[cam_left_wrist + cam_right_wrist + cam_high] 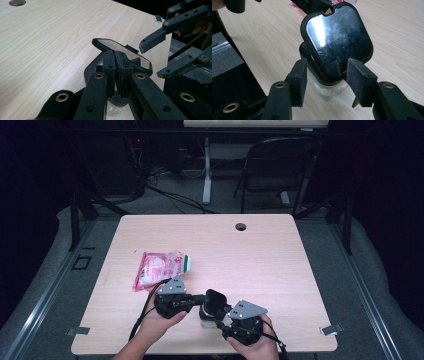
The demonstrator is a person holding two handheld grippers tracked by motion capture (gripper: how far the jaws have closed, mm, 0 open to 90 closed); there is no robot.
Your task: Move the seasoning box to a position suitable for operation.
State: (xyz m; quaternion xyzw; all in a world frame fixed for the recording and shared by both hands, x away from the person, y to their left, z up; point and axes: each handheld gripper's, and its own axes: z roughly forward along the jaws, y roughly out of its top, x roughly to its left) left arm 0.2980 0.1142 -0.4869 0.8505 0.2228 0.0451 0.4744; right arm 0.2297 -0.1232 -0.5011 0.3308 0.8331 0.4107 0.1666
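The left hand-held gripper (pixel 115 72) has its jaws pinched nearly together on the rim of a black hinged lid (pixel 122 51), holding it tilted up over a small clear jar (pixel 325 86). The right hand-held gripper (pixel 325 82) stands wide, one jaw on each side of the jar's neck just below the lid, and its pads do not press on the glass.

In the high view the jar (pixel 207 316) sits near the front edge of the surface (pixel 280 270), at about six o'clock from the middle, between the two hands. A red and white packet (pixel 160 268) lies at about ten o'clock from the jar, well apart from it.

The likely trouble comes from the jar standing free. If the left hand-held gripper pulls or twists the lid while nothing steadies the glass, the jar could tip or slide toward the near edge. The pinch on the thin rim also looks slight, so the lid could slip out and snap down.
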